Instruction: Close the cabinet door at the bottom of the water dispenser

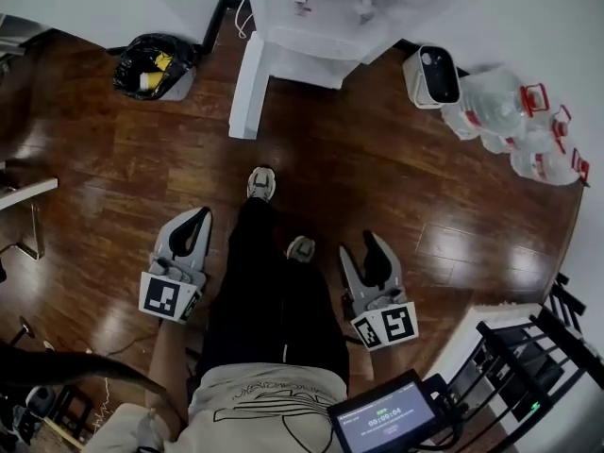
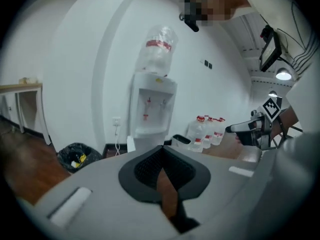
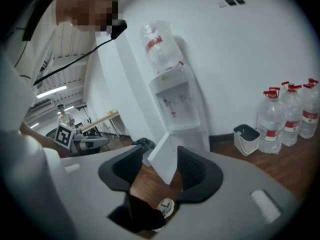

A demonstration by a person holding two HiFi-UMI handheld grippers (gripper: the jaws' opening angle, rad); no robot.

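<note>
The white water dispenser (image 1: 351, 15) stands against the far wall with a bottle on top (image 2: 157, 48). Its bottom cabinet door (image 1: 247, 85) hangs open, swung out toward me as a white panel (image 3: 166, 168). Both grippers are held low beside the person's legs, well short of the dispenser. My left gripper (image 1: 199, 218) is shut, with its dark pads (image 2: 150, 166) together and nothing between them. My right gripper (image 1: 372, 241) is open and empty; the door shows far off through its gap (image 3: 159, 152).
A black rubbish bag (image 1: 154, 64) lies left of the dispenser. A white bin (image 1: 433, 75) and several water bottles (image 1: 521, 121) stand to its right. There is a table (image 1: 25, 191) at the left and a black rack (image 1: 528, 347) at the lower right. The person's shoes (image 1: 261, 183) are on the wood floor.
</note>
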